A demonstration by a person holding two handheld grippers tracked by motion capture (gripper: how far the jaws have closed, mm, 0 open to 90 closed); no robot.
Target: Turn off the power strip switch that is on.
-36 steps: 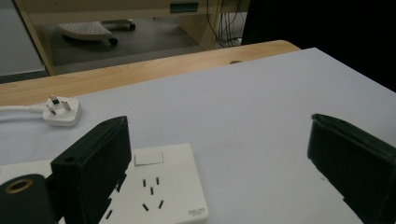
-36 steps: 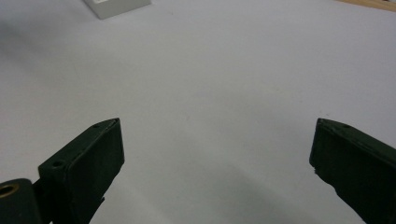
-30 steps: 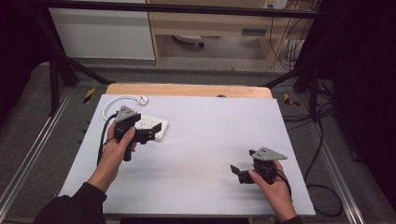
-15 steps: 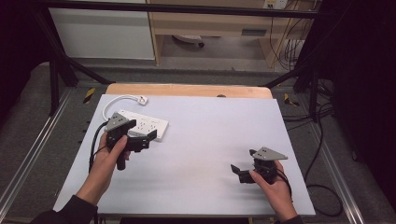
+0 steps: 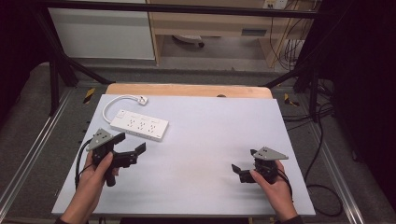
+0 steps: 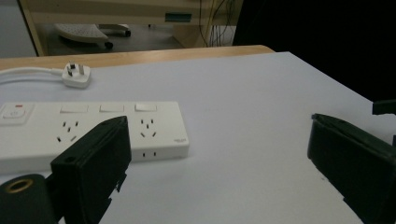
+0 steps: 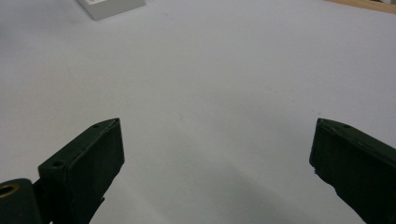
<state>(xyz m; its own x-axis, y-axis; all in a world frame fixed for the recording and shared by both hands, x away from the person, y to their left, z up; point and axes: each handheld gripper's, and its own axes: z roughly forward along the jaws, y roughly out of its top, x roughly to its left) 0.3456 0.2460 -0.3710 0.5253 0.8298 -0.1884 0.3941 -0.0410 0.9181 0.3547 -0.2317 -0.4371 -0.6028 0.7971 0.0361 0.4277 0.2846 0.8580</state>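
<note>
Both pairs of jaws spread, empty. White rigid plastic power strip (image 6: 88, 128) just beyond my left gripper (image 5: 126, 148): light, slick; grip across its narrow sides.

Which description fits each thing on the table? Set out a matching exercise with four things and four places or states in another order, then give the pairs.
Things:
1. power strip
2. plug
3. left tongs
4. right tongs

Descriptions:
A. open, low over the bare sheet near the table's right front
B. white, lying flat at the far left of the sheet
C. open, just in front of the strip, holding nothing
D. at the end of a curled white cord, near the wooden edge

Pairs: 1-B, 2-D, 3-C, 4-A
</note>
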